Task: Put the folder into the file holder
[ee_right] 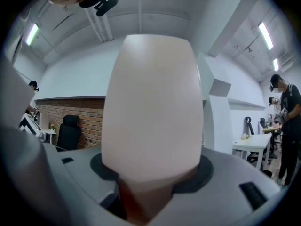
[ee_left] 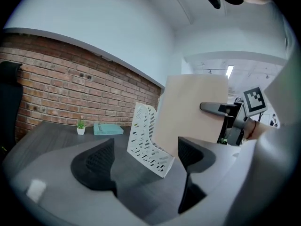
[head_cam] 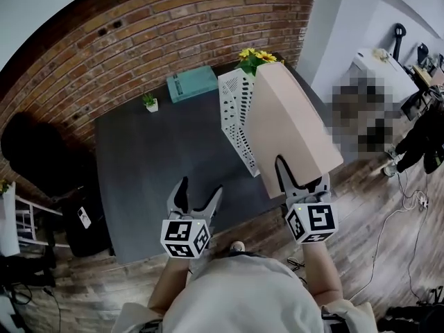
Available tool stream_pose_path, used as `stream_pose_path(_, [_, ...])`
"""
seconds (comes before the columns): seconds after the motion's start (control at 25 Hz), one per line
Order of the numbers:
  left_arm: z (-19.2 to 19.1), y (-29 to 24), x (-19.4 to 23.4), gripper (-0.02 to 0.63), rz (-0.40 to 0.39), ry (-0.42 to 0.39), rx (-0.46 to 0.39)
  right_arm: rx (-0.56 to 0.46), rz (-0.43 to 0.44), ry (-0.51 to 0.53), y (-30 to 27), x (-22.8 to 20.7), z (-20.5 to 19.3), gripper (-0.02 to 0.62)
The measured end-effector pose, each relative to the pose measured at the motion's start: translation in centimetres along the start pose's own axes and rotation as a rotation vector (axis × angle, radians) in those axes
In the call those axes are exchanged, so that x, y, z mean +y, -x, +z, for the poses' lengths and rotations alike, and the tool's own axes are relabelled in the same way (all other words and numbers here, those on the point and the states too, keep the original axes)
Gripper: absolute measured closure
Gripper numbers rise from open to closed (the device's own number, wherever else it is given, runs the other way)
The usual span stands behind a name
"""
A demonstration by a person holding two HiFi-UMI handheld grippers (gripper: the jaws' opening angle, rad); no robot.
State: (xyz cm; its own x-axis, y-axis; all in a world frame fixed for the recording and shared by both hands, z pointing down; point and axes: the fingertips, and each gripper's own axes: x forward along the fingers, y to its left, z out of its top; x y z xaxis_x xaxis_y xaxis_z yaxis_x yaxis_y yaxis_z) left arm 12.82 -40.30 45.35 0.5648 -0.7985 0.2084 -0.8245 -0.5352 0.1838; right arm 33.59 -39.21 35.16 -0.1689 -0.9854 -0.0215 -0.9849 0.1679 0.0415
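Since the folder [head_cam: 288,120] must slide into the white file holder [head_cam: 236,113], the right tool [head_cam: 303,179] clamps its near edge, holding it upright just beside the holder; the left tool [head_cam: 199,198] hovers wide, empty, over the table [head_cam: 152,165].

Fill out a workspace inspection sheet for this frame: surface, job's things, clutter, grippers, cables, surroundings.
Surface: dark grey table.
Job's things: white perforated file holder upright on the table; beige folder held up right beside it, not yet in.
Clutter: teal box, small potted plant, yellow flowers at the far edge.
Grippers: left gripper open, empty; right gripper shut on the folder's lower edge.
Cables: loose cable on the floor, right.
Surroundings: brick wall, black chair, person standing right.
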Motion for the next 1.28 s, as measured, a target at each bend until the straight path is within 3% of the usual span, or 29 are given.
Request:
stream_pose_path(0.6, [0.1,-0.1,2.6,0.196,0.102,0.001,0.013,-0.017,0.105,0.033,-5.8,0.3,0.3,0.316])
stream_pose_path(1.28, [0.1,-1.0,4.2,0.196,0.127,0.012,0.021,-0.019,0.155,0.047,-12.1,0.4,0.6,0.318])
